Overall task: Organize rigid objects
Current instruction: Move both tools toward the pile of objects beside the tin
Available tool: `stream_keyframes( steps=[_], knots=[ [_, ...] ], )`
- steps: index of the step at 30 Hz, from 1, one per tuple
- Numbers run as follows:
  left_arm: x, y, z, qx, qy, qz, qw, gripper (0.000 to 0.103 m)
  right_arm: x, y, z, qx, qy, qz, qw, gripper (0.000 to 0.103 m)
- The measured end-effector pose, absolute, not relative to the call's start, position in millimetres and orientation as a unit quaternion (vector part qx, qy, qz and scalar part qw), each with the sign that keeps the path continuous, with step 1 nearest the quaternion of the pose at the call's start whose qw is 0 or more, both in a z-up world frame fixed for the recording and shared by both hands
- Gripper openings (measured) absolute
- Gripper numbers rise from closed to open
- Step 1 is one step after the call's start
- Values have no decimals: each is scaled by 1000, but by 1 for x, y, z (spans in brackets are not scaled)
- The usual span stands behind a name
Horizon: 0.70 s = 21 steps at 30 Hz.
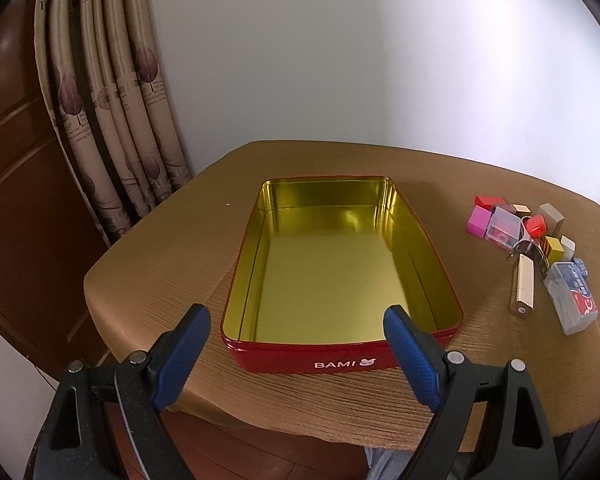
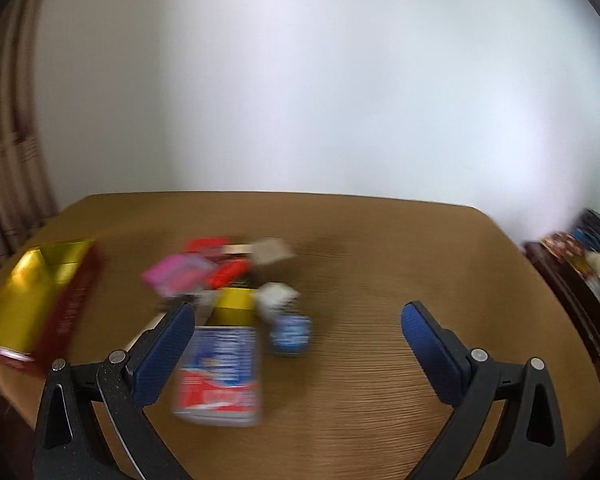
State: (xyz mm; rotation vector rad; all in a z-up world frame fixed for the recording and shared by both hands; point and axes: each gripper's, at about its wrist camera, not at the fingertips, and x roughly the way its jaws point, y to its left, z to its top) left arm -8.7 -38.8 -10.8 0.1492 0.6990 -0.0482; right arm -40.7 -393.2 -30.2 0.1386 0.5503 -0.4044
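A red BAMI tin [image 1: 340, 354] with a gold inside stands open and empty at the table's near edge; it also shows at the left of the right wrist view [image 2: 74, 304]. My left gripper [image 1: 298, 316] is open just in front of it, holding nothing. A heap of small rigid objects lies right of the tin: a pink block [image 1: 478, 221], a clear case [image 1: 503, 227], a red block [image 1: 536, 225], a yellow block [image 1: 554, 249], a metal lighter [image 1: 524, 290] and a blue-red box [image 1: 574, 298]. My right gripper [image 2: 296, 320] is open and empty above the blue-red box [image 2: 220, 376]; this view is blurred.
The round table [image 1: 148, 264] has a brown ribbed cloth. A curtain [image 1: 112, 100] and a wooden door [image 1: 16, 160] stand at the left, a white wall behind. A dark shelf with clutter [image 2: 580, 272] stands at the right.
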Motion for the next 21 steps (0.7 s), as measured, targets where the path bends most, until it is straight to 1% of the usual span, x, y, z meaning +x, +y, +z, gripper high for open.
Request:
stream_keyframes(
  steps=[5,10,16,21],
  knots=[
    [-10,-44,-13,82,348,-34,933,91,-45,-454,-50,97,284,-262,917,102],
    [-14,-57,-12,96,349,-51,931,91,-46,-499,-68,94,301,-308,897,102],
    [-16,-78,-13,103,372,-85,919,91,-44,-533,-85,101,322,-325,883,102],
    [-17,-105,-14,113,390,-116,906,91,-42,-543,-88,116,323,-313,886,102]
  ],
)
